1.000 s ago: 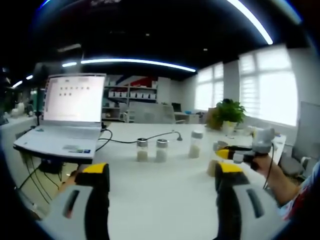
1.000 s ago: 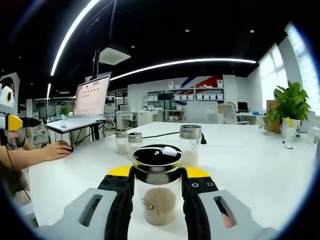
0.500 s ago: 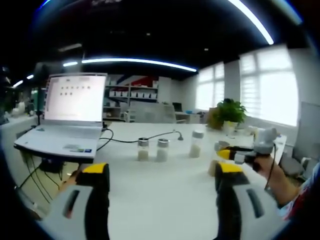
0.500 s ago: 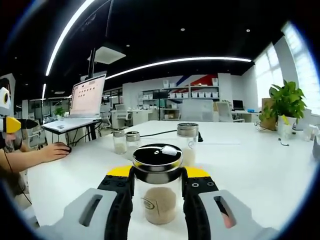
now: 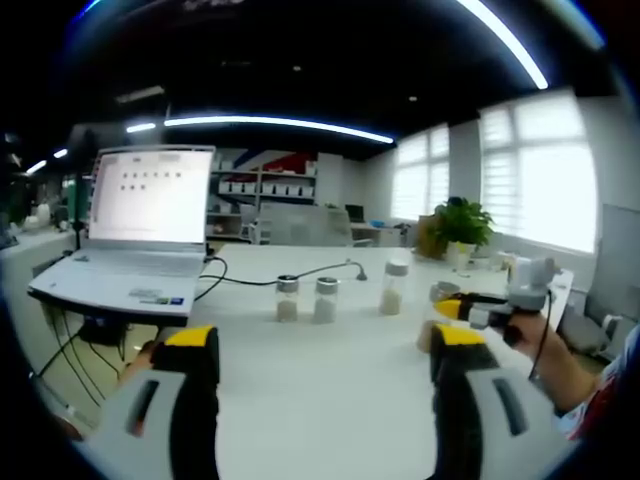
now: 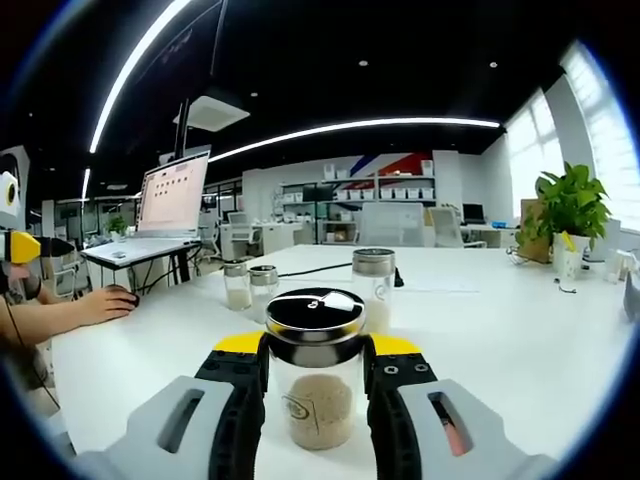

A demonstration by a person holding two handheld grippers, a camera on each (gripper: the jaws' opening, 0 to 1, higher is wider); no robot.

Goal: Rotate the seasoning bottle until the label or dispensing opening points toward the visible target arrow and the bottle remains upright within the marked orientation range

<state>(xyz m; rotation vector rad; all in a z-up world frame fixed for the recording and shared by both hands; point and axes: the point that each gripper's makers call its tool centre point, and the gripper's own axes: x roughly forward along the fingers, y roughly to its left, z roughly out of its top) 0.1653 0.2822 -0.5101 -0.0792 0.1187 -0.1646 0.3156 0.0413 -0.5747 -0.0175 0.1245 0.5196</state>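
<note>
So the right gripper has its jaws clamped on the seasoning bottle, squeezing the glass just under the dark shiny lid, and the bottle sits upright between them at the near edge of the white bench with a layer of tan powder in the bottom. Biggest risk from here, I'd say, is the twist itself: glass is slick, so if the squeeze is light the jaws could just slide round it and the little logo on the front never ends up where it should. Squeeze and roll the wrist too much and the bottle tips out of upright, or drags across the bench. I also can't spot any target arrow, so overshooting the heading seems easy. A bit further out there's a taller jar right behind it and two small shakers off to the left, close enough to get bumped if the bottle slides forward. The left gripper hangs over the bench with its jaws wide apart and nothing between them, and a hand rests on the bench edge by a mouse. Farther back are the laptop, a black cable and a potted plant. Compared with a second ago, basically nothing: same clamp, bottle at the same heading as far as I can tell, only the background drifts a touch, which looks like camera wobble.
</note>
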